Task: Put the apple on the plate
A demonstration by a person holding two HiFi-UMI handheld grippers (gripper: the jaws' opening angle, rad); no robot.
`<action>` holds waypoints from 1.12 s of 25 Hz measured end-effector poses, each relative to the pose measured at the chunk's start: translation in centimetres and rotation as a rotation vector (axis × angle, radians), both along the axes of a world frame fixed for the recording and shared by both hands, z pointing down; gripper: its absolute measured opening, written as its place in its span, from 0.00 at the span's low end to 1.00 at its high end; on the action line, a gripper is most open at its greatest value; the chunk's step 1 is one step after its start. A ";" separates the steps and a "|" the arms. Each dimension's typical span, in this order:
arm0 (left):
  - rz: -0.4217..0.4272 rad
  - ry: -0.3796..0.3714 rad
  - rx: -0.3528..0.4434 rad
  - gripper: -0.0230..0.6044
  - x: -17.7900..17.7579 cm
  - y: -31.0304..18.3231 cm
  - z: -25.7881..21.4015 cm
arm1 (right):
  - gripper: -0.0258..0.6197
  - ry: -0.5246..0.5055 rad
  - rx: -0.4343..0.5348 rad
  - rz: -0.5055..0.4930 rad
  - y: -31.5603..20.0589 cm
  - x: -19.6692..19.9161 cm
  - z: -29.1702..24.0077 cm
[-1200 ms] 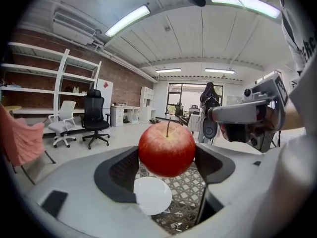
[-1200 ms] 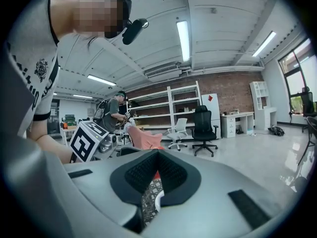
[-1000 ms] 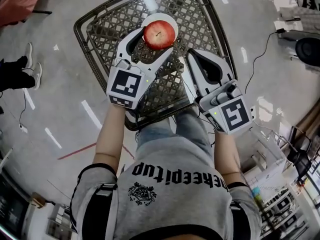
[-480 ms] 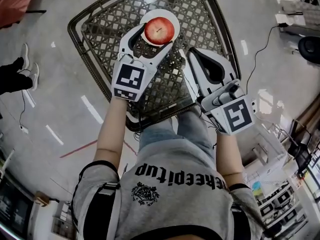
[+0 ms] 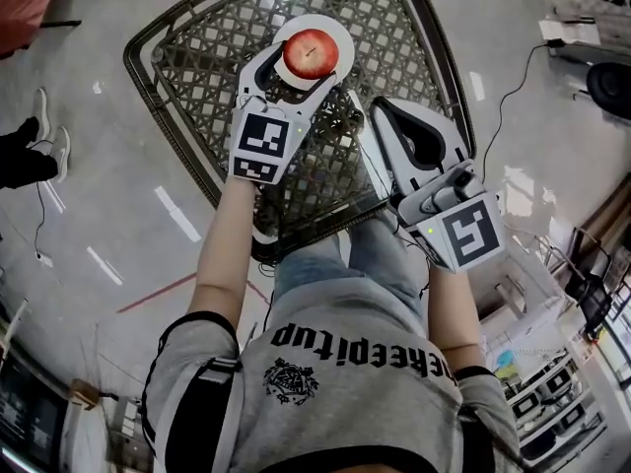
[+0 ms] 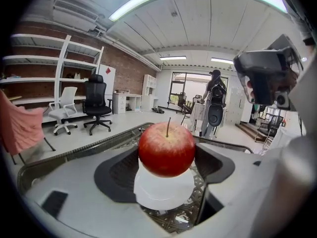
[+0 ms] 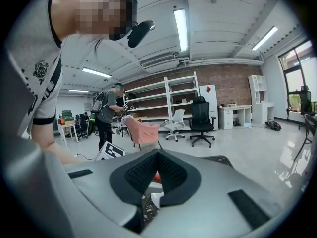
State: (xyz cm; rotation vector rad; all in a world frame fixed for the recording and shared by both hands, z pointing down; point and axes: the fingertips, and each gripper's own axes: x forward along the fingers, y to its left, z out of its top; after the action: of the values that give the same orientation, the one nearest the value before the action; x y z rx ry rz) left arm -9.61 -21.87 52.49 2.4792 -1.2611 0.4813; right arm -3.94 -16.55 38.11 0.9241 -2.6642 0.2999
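Lattice table point(image 5: 394, 28); apple point(image 5: 310, 52) in L hand-held gripper point(image 5: 310, 60).

Left gripper point(image 6: 166, 158) has the red apple point(image 6: 166, 148) clamped between its dark pads point(image 6: 116, 175), stem straight up, right over the white plate point(image 6: 163, 192). Plate's sitting on the metal lattice table point(image 6: 173, 219), close to its far edge. Can't tell whether apple and plate are touching.

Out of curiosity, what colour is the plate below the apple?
White; the plate shows best in the left gripper view.
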 end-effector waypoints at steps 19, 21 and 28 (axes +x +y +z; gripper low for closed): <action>0.014 -0.042 -0.066 0.66 1.0 -0.5 5.8 | 0.04 0.055 -0.007 0.018 0.5 1.1 0.8; 0.015 -0.050 -0.068 0.66 1.1 -0.6 6.1 | 0.04 0.056 -0.007 0.019 0.5 1.2 0.8; 0.014 -0.076 -0.091 0.66 1.0 -0.4 7.0 | 0.04 0.051 -0.007 0.022 0.4 1.3 0.8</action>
State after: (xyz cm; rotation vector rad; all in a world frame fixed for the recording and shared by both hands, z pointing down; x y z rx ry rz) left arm -8.66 -22.26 59.54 2.4164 -1.2231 0.6271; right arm -2.67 -16.15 38.91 0.9466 -2.6067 0.2867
